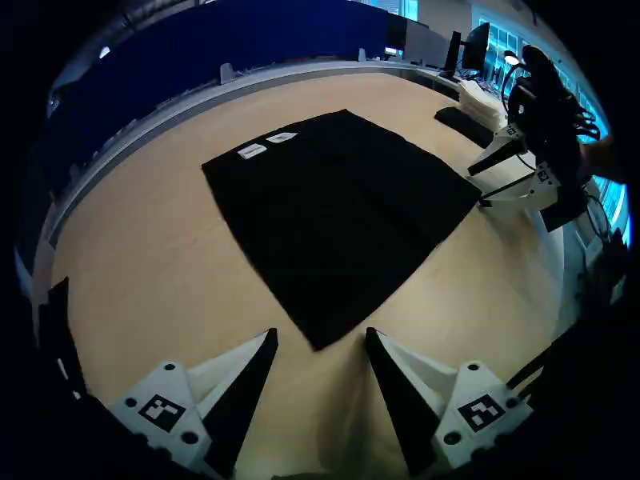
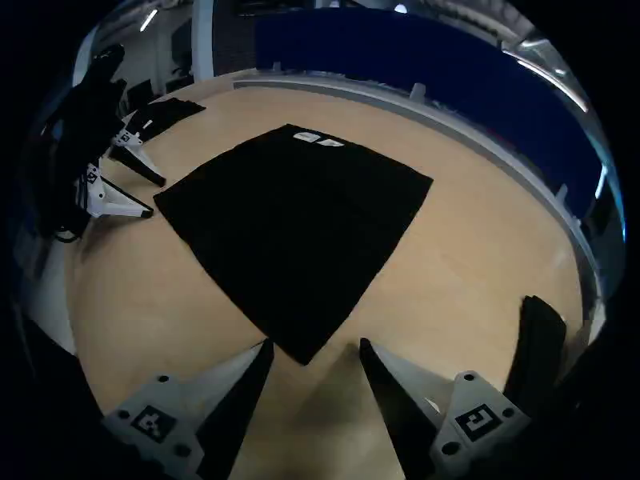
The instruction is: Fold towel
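A black towel [image 1: 336, 208] lies flat on the wooden table [image 1: 144, 256], with two white labels at its far edge. My left gripper [image 1: 320, 340] is open, its fingers straddling the towel's near corner just above the table. In the right gripper view the same towel [image 2: 296, 224] spreads out, and my right gripper [image 2: 314, 348] is open around another near corner. The right gripper [image 1: 480, 184] also appears at the right of the left gripper view, by the towel's corner there. The left gripper [image 2: 152, 196] is at the left of the right gripper view, held by a person's hand.
A blue partition [image 1: 240, 40] runs along the table's far edge. A stack of white cloths [image 1: 484, 100] and a dark folded item [image 1: 464, 124] lie at the far right. Another black folded cloth [image 2: 168, 112] lies at the back left in the right gripper view. Monitors [image 1: 472, 44] stand beyond.
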